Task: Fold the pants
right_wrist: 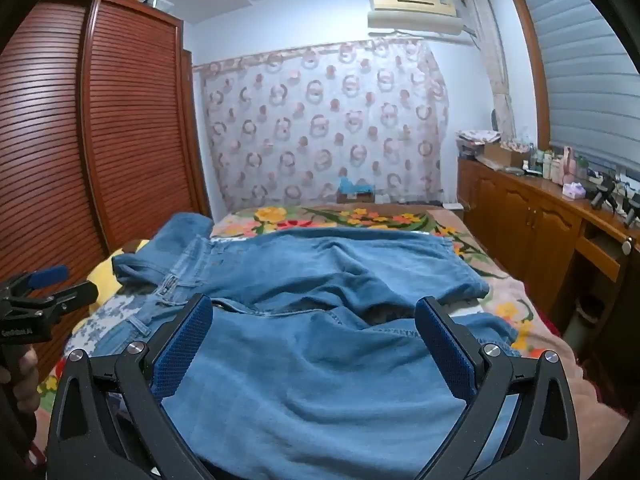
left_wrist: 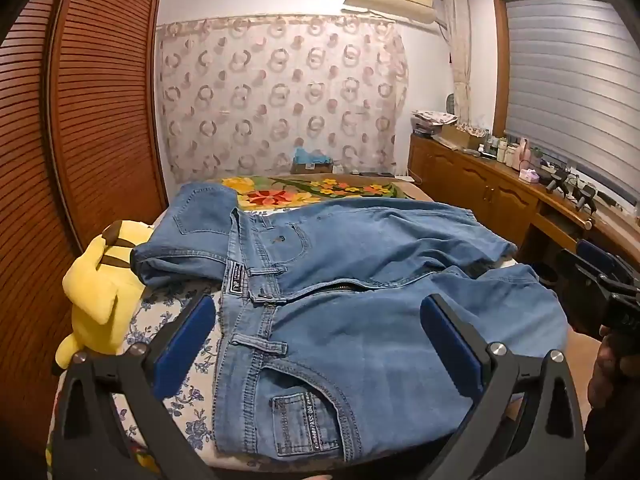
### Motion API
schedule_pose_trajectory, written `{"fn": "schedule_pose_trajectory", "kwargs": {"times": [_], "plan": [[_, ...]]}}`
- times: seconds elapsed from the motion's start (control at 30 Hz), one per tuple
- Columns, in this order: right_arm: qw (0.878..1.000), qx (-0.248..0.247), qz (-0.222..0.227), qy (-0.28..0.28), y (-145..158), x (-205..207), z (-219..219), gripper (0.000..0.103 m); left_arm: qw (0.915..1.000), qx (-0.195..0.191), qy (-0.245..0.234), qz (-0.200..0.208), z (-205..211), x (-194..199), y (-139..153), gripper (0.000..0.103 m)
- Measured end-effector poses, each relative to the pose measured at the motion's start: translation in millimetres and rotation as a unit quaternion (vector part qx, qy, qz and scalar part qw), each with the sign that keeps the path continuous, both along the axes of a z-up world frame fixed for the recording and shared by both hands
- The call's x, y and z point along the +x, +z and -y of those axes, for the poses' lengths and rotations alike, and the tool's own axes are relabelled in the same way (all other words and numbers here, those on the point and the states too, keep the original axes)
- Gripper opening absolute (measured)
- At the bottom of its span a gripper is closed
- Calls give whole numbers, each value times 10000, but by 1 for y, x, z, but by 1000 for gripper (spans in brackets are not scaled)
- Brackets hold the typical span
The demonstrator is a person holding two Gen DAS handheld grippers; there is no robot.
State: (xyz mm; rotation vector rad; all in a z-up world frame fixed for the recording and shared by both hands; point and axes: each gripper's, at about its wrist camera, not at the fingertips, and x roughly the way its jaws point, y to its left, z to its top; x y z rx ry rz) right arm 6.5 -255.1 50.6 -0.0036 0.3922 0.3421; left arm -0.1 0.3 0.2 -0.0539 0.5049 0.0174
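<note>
Blue denim pants (left_wrist: 352,300) lie spread across the near end of the bed, waistband at the left, legs running right. Part of the waist is flipped back at the far left. My left gripper (left_wrist: 320,336) hovers over the waistband and front pocket, jaws wide apart, nothing between the blue pads. In the right wrist view the same pants (right_wrist: 320,360) fill the foreground, and my right gripper (right_wrist: 314,338) hangs above the near leg, also open and empty. Each view catches the other gripper at its edge: the right gripper (left_wrist: 612,300) and the left gripper (right_wrist: 44,300).
A yellow plush toy (left_wrist: 104,280) sits at the pants' left, by the louvred wardrobe (left_wrist: 80,140). The bed (left_wrist: 304,194) has a flowered cover beyond the pants. A wooden cabinet (left_wrist: 500,192) with bottles runs along the right wall, with a narrow aisle between.
</note>
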Motion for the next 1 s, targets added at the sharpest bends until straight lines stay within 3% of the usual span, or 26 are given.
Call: {"fn": "schedule_pose_trajectory", "kwargs": {"times": [1.0], "plan": [[10000,62,-14,28,-1,0,0,103,10000,-14,-24,11,-1,0,0,103]]}}
